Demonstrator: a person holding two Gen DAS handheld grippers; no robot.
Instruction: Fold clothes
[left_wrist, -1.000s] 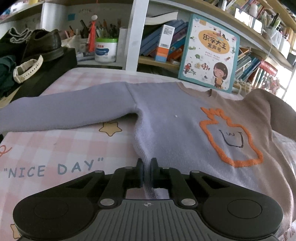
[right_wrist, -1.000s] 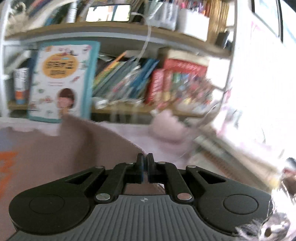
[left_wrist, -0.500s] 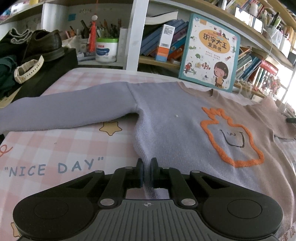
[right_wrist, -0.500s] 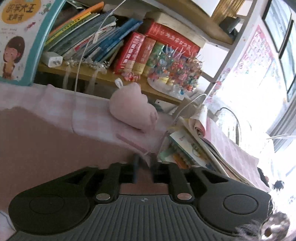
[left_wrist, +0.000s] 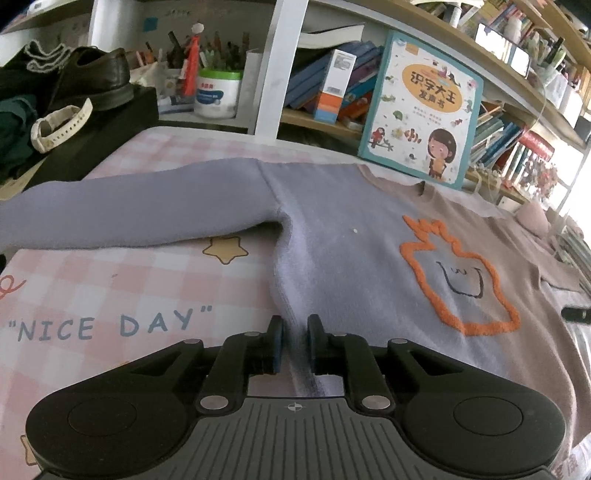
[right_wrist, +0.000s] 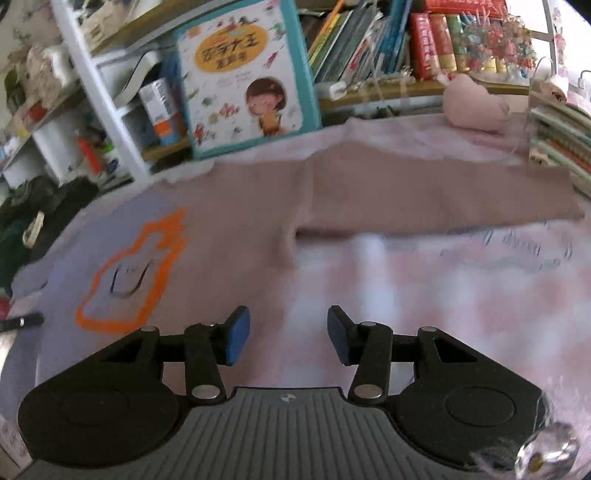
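A two-tone sweater (left_wrist: 351, 236), lilac on one half and taupe on the other, lies flat on a pink checked cloth with an orange outlined figure (left_wrist: 458, 280) on its chest. My left gripper (left_wrist: 293, 343) has its jaws slightly parted around the lilac side seam near the hem. The lilac sleeve (left_wrist: 129, 210) stretches out to the left. In the right wrist view the sweater (right_wrist: 240, 206) lies with its taupe sleeve (right_wrist: 443, 195) laid out straight to the right. My right gripper (right_wrist: 286, 332) is open and empty above the cloth below the armpit.
A children's book (left_wrist: 421, 107) leans on the bookshelf behind the sweater. A black box with a shoe (left_wrist: 92, 81) and a white strap sits at the far left. A pink plush (right_wrist: 472, 107) and stacked books (right_wrist: 557, 147) stand at the far right. The cloth (left_wrist: 110, 325) reads "NICE DAY".
My right gripper let go of the taupe sleeve, which now lies flat, opened wide and pulled back toward the hem. My left gripper's jaws parted slightly on the seam.
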